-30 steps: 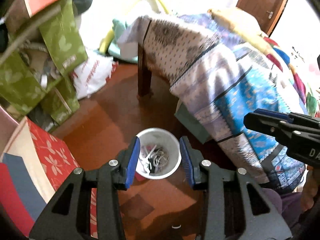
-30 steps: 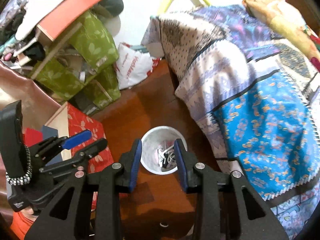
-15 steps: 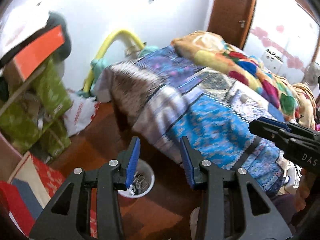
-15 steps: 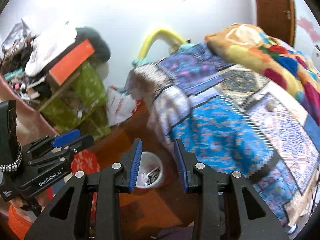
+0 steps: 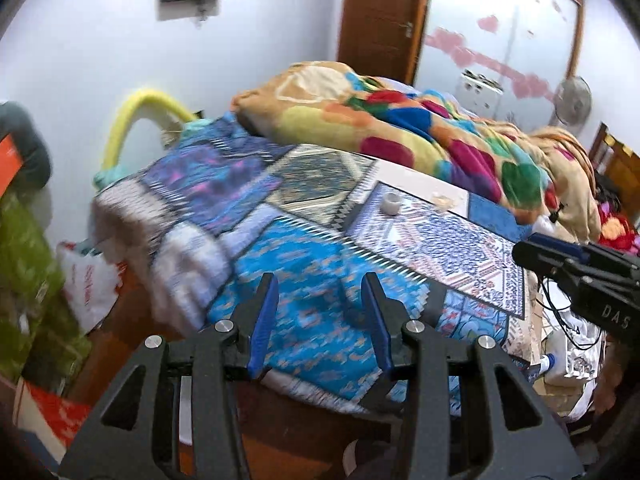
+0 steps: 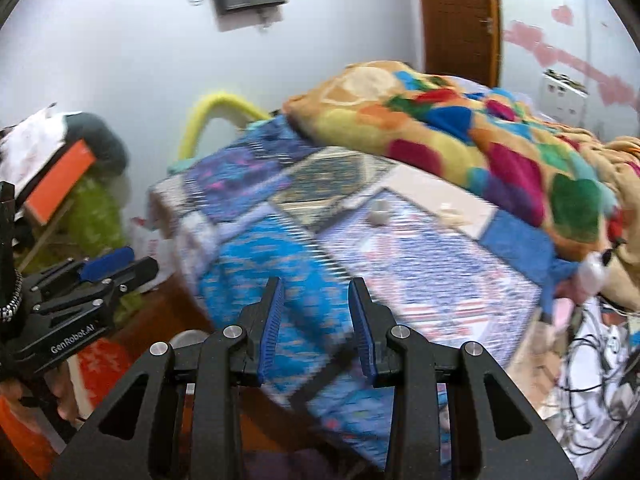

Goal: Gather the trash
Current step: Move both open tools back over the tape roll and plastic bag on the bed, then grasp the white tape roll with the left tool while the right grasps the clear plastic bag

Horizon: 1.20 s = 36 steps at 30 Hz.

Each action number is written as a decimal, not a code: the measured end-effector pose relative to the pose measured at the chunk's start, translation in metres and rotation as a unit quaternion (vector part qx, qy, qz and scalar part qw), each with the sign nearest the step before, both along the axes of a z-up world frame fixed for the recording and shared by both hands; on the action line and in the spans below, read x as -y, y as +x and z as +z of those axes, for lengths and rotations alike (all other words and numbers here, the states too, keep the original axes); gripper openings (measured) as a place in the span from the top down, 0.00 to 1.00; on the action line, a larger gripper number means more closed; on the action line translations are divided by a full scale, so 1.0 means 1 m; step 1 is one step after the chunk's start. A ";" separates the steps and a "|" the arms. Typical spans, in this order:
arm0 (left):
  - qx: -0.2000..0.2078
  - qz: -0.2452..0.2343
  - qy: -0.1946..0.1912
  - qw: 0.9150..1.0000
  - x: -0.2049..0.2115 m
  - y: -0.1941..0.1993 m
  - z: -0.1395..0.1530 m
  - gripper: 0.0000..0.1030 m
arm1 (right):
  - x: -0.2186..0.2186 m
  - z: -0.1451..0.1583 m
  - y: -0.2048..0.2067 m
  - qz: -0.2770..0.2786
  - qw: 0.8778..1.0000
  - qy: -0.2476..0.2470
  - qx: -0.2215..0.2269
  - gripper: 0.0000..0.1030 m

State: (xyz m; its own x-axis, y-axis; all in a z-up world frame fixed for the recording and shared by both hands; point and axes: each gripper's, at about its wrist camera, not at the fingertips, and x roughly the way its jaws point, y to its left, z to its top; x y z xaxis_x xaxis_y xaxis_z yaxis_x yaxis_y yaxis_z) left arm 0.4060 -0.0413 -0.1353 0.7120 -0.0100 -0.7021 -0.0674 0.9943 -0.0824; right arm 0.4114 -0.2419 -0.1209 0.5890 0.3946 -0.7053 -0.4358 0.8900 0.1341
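Observation:
A small white cup-like piece (image 5: 391,203) (image 6: 379,216) and a crumpled pale scrap (image 5: 443,200) (image 6: 450,210) lie on the patterned blue bedspread (image 5: 312,320) (image 6: 420,264). Both sit well beyond my grippers. My left gripper (image 5: 320,288) (image 6: 92,280) hangs over the bed's near edge, open, with nothing between its blue pads. My right gripper (image 6: 316,292) (image 5: 576,268) is held beside it, also open and empty. A sliver of the white bin's rim (image 6: 188,336) peeks out behind the right gripper's frame.
A bunched multicoloured blanket (image 5: 420,132) covers the far side of the bed. Green bags (image 5: 28,280) and a white plastic bag (image 5: 86,292) stand on the floor at the left. Tangled cables (image 6: 592,368) hang at the bed's right end. A brown door (image 5: 384,16) is behind.
Both views have swung up from the floor and the white bin to the top of the bed. The bin has slipped below the grippers. The jaws look unchanged.

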 end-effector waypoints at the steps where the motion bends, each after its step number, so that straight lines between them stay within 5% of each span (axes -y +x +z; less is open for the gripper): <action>1: -0.003 -0.007 0.000 1.000 0.007 0.009 -0.003 0.59 | 0.010 -0.003 0.010 -0.012 1.000 -0.004 -0.002 0.70; 15: -0.057 -0.068 -0.017 0.996 0.071 0.140 -0.059 0.55 | 0.067 -0.038 0.100 -0.065 0.997 -0.030 -0.005 0.70; 20: -0.067 -0.072 -0.007 0.995 0.081 0.174 -0.079 0.43 | 0.066 -0.055 0.125 -0.062 0.998 -0.025 -0.005 0.41; 36: -0.092 -0.083 -0.012 0.992 0.090 0.250 -0.126 0.43 | 0.053 -0.115 0.216 -0.048 0.996 -0.013 -0.079 0.40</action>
State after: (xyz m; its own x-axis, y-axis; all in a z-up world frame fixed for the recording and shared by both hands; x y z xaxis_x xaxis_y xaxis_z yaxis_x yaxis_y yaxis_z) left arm 0.6556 -0.1313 -0.2614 0.5588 -0.1346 -0.8183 0.0802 0.9909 -0.1082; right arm 0.6273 -0.2952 -0.2358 0.5040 0.3221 -0.8014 -0.3247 0.9305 0.1698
